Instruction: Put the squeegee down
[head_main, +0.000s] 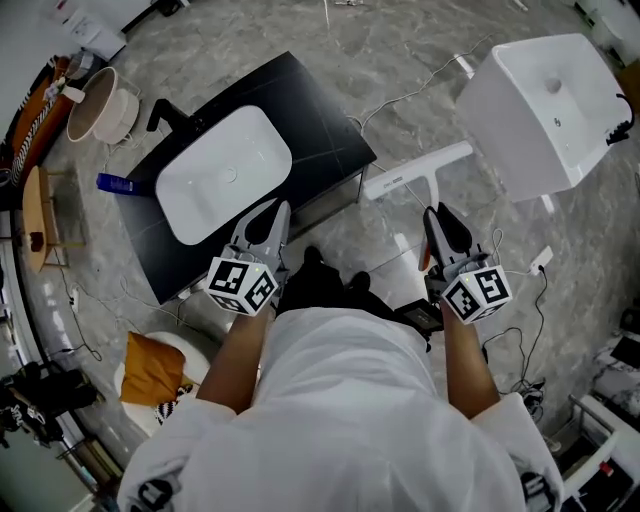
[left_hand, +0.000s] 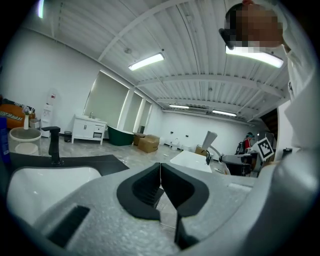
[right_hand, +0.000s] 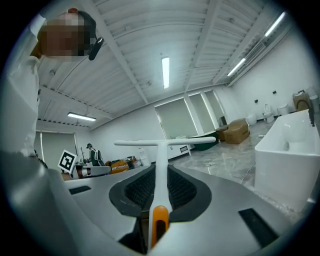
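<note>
White T-shaped squeegee (head_main: 418, 172) not down yet: right gripper (head_main: 436, 214) jaws clamp its handle at frame centre-right, left gripper (head_main: 273, 213) jaws closed on nothing, whole set-down left.

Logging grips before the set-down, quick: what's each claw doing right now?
Left claw: closed, nothing in it.
Right claw: closed on the handle of the squeegee.
</note>
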